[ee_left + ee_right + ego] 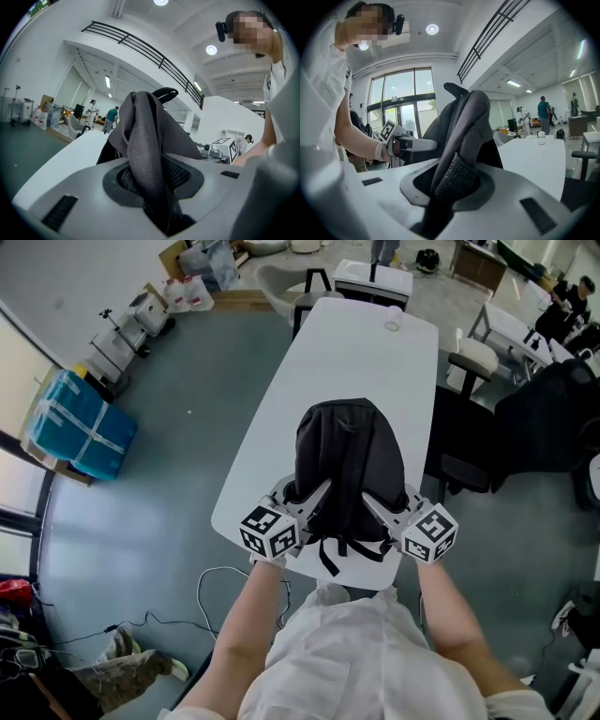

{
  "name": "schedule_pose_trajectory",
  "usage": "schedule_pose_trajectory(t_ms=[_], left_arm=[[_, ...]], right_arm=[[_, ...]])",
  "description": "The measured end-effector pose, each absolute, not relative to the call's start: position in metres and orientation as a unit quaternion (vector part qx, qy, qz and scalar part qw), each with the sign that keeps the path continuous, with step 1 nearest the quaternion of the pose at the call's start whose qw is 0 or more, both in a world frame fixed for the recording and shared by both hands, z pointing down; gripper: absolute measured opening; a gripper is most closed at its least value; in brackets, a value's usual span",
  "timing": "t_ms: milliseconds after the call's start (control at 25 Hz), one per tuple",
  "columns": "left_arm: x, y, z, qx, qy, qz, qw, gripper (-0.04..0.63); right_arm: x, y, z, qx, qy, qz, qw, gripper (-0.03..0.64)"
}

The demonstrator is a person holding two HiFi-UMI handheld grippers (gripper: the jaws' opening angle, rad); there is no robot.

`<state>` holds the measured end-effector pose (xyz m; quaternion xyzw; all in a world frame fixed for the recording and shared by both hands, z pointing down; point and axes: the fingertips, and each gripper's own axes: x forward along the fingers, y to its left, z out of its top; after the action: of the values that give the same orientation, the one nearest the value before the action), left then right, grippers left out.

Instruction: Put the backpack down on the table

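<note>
A black backpack (349,460) is over the near half of the long white table (375,362), its top toward the far end. Whether it rests on the tabletop I cannot tell. My left gripper (314,495) is shut on the grey mesh left shoulder strap (145,154), which runs up out of the jaws. My right gripper (380,507) is shut on the other padded strap (461,150). Both grippers are at the pack's near end, side by side. Loose black webbing (328,554) hangs between them over the table's near edge.
A small round object (391,325) sits at the table's far end. Chairs (469,357) and a dark bulky seat (553,418) stand to the right of the table. Blue wrapped boxes (80,423) lie on the floor at left, cables (216,592) near my feet.
</note>
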<state>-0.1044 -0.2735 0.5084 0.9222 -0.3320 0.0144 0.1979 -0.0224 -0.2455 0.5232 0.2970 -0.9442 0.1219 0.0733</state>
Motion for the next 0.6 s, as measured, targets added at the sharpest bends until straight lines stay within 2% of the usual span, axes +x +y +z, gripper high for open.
schedule_pose_trajectory(t_ms=[600], left_arm=[[-0.105,-0.263,0.533,0.915,-0.347,0.009,0.206,0.138]], right_arm=[[-0.018,-0.235,0.549,0.311,-0.935,0.151,0.075,0.080]])
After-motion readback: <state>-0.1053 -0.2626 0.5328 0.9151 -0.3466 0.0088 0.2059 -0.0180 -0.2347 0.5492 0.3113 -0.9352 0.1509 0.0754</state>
